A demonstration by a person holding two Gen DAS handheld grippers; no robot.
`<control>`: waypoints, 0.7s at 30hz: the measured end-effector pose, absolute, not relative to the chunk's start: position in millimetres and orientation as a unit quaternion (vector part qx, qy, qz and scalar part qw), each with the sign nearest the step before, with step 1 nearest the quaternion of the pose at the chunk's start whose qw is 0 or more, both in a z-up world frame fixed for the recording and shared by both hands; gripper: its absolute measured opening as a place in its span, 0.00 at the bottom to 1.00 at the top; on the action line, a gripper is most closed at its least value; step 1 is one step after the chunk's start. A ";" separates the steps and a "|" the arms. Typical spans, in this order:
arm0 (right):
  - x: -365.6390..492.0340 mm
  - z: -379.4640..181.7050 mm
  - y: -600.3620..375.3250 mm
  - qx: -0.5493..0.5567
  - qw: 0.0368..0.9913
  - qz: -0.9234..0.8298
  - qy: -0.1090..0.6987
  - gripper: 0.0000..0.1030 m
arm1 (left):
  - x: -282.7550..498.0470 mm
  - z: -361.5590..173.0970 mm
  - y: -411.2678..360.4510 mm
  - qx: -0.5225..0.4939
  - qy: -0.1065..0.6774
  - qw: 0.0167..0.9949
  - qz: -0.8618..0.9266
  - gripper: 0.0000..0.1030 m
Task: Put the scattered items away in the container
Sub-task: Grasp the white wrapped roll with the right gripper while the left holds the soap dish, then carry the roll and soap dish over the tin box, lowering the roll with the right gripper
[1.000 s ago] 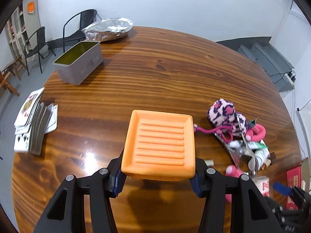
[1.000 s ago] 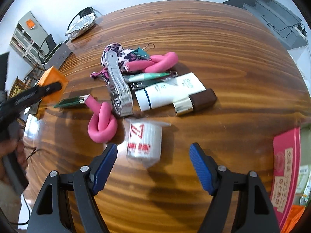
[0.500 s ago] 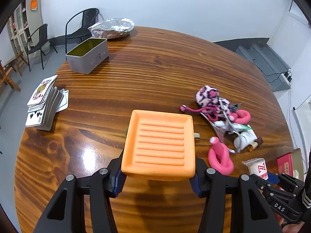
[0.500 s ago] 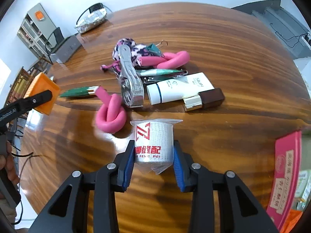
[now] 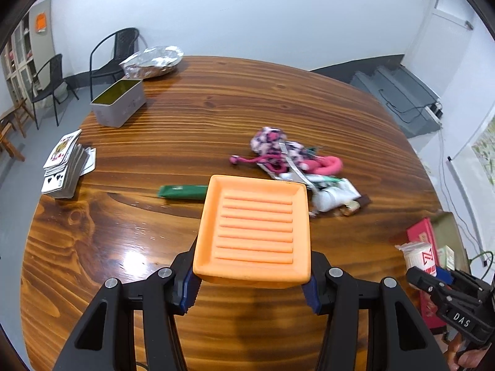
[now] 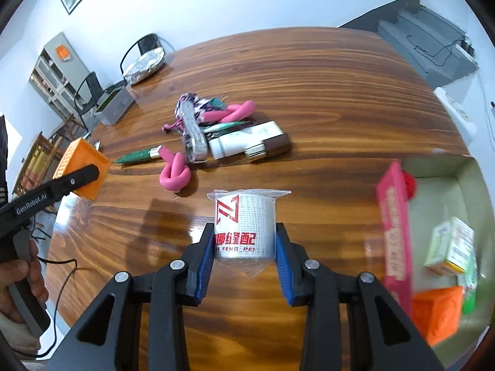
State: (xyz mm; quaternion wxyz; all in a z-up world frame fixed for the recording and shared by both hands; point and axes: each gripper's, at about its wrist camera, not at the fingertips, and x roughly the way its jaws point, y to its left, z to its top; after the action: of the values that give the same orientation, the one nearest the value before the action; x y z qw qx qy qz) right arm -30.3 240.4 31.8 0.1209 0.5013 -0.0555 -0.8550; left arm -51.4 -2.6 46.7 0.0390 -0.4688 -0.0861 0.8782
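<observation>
**Over a round wooden table: two loads held, a box waiting at the right**

Nearest, the right gripper (image 6: 245, 249) has its blue-padded jaws clamped on a white mesh roll in clear plastic wrap with red lettering (image 6: 244, 225), lifted clear of the glossy brown wooden table (image 6: 309, 77). The loose wrap could slide between the pads and let the roll drop. The left gripper (image 5: 250, 287) grips the near edge of a flat orange ridged plastic tray (image 5: 253, 225); held by one edge, it could tilt or slip free.

At the right stands an open cardboard box (image 6: 464, 167), already holding a tall pink carton (image 6: 397, 232), an orange cube (image 6: 439, 315) and small packets; the carton at its table-side wall could block or deflect the roll.

Farther off lies a heap of pink foam twists, tubes and a metal clip (image 6: 216, 133), still unsorted.
</observation>
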 end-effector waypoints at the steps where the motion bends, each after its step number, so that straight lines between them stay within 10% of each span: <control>1: -25.6 36.8 250.4 0.497 0.117 -0.858 -0.059 0.39 | -49.3 49.2 5.1 -0.467 -0.084 0.045 0.879 0.54; 21: 35.1 74.6 414.6 0.452 0.011 -0.886 -0.106 0.39 | -22.0 88.3 185.4 -0.444 -0.030 0.175 0.878 0.54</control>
State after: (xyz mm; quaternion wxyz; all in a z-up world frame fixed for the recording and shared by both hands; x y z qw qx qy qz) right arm 35.1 414.6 74.6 0.0113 0.4520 -0.1064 -0.8856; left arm -22.0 185.4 88.3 0.1748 -0.4442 -0.0299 0.8782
